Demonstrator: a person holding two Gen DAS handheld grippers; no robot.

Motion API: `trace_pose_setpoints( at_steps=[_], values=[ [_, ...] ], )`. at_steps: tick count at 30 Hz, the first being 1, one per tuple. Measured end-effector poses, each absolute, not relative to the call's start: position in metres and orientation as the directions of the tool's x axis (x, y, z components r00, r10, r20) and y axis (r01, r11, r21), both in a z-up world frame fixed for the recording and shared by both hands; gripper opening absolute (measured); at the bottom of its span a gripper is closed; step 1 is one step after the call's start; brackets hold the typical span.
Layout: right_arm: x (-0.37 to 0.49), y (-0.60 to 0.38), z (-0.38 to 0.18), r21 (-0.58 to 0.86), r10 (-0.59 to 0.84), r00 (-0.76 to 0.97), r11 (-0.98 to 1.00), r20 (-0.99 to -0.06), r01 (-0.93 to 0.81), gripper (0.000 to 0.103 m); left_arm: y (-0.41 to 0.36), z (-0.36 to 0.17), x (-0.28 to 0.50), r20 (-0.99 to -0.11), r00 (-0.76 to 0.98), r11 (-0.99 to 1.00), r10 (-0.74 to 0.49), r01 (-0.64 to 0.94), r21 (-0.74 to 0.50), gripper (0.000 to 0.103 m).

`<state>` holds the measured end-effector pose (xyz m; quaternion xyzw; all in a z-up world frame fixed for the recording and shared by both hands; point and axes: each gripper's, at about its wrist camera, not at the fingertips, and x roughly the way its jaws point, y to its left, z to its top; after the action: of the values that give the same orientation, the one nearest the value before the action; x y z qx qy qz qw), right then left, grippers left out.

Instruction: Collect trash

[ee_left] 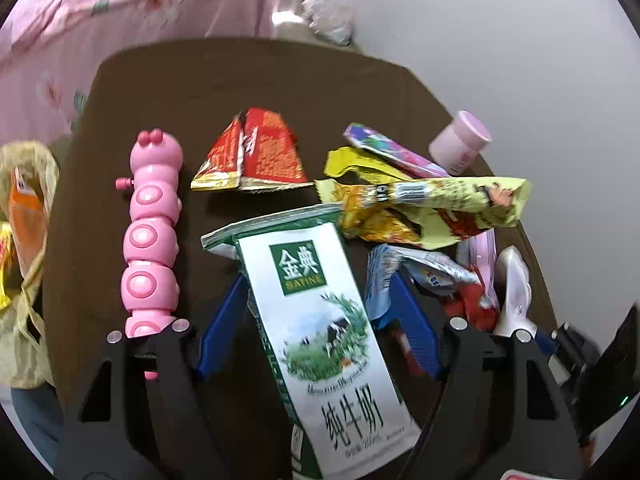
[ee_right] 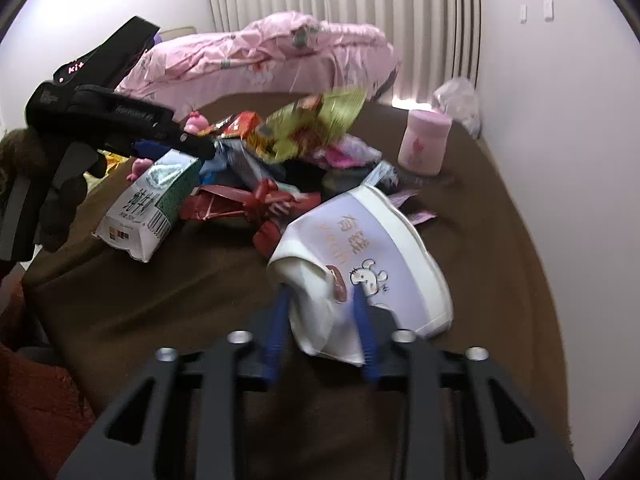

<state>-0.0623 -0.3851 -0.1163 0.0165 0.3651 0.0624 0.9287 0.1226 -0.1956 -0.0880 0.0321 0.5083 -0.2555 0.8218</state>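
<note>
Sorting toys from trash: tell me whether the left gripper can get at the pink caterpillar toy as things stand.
Probably yes. The pink caterpillar toy lies alone on the brown tabletop, just beside the left gripper, nothing on it. But the milk carton sits between the wide jaws, so the gripper must shift sideways first.

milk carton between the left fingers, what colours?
White milk carton with a green logo panel and a cow-in-meadow picture; clearest in the left wrist view.

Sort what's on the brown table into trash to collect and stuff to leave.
Trash: milk carton, red wrapper, yellow wrapper, crushed white cup.
Leave: pink caterpillar toy, pink jar.
</note>
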Motion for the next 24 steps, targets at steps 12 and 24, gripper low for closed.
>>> trace_pose_setpoints(
  at_steps=[12, 24],
  values=[
    [-0.056, -0.392, -0.093, 0.086, 0.128, 0.785, 0.992, -0.606, -0.095, 0.022, -0.209, -0.098, 0.152, -0.884, 0.346, 0.901, -0.316, 0.401, -0.165, 0.058],
    [-0.045, -0.369, -0.047, 0.029, 0.156, 0.842, 0.986, -0.517, -0.165, 0.022, -0.142, -0.015, 0.08, -0.637, 0.618, 0.871, -0.462, 0.451, -0.195, 0.053]
  ],
)
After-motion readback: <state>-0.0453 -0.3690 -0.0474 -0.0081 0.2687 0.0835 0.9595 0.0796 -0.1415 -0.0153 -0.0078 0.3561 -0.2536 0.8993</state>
